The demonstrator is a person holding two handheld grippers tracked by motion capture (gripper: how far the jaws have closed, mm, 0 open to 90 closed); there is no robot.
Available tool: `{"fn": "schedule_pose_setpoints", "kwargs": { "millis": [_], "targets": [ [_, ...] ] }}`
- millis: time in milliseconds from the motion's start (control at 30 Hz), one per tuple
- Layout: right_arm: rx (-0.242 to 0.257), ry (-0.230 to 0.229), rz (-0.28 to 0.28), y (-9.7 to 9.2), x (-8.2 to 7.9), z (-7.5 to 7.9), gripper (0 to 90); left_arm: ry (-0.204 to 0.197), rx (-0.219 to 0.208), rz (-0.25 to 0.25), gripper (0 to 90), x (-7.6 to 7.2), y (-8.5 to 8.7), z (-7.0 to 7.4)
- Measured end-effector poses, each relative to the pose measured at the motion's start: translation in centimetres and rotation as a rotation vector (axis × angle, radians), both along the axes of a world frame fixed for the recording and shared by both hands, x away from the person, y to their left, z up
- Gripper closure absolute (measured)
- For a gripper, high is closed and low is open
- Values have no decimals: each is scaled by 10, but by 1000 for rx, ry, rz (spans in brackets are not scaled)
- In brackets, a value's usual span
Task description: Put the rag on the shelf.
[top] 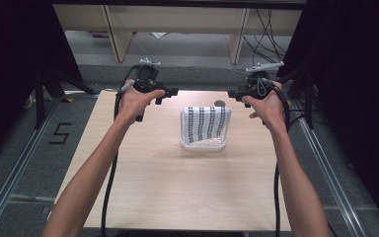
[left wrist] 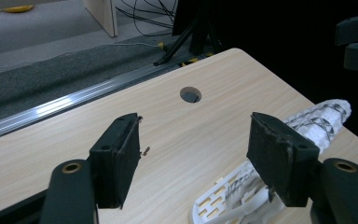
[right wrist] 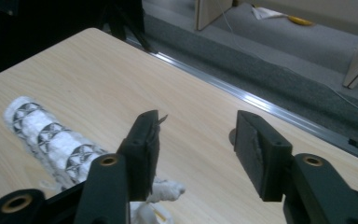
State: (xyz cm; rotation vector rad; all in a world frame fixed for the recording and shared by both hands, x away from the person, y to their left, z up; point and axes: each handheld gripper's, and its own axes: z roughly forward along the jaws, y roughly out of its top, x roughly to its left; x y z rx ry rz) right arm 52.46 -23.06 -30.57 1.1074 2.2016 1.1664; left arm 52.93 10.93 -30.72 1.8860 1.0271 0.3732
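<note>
High view: towel (top: 206, 124), white with dark patterned stripes, draped in a white basket (top: 202, 145) at mid-table (top: 177, 192), upper edge toward the far side, stripes running near to far. Left gripper (top: 167, 94) and right gripper (top: 234, 94) flank it, raised, jaws apart, holding nothing. Round hole (top: 220, 103) just behind the towel.

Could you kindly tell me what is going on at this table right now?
A person holds a hand-held gripper in each hand above a wooden table. The left hand-held gripper and right hand-held gripper are both open and empty, one either side of a patterned white cloth draped in a white slotted basket. Neither touches it.
</note>
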Motion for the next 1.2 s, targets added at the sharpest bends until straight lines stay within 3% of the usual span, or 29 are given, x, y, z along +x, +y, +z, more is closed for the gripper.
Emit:
{"fn": "schedule_pose_setpoints", "kwargs": {
  "millis": [100,300,433,467,700,767,800,900,1000,1200],
  "targets": [
    [12,5,5,0,-8,1,467,2,-16,-3,328,-4,2,-4],
    [35,-11,17,2,-23,0,418,4,-5,-12,322,-10,7,-14],
    [16,-32,31,1,-30,2,413,8,-20,-18,317,-16,9,-17],
    [31,-41,22,2,-32,1,411,10,-25,-22,316,-17,9,-18],
    [31,-25,37,5,-41,-4,402,6,-5,-44,307,-26,7,-21],
    [18,-37,37,5,-44,-5,396,12,-24,-55,302,-29,6,-22],
    [12,-44,44,5,-45,-5,389,18,-47,-56,300,-33,5,-23],
    [14,-40,57,7,-53,-9,386,4,-34,-71,293,-39,5,-26],
    [20,-51,58,8,-63,-13,372,6,-64,-82,283,-47,4,-29],
    [3,-48,82,9,-76,-18,349,-15,-64,-109,256,-66,5,-33]
  ]
}}
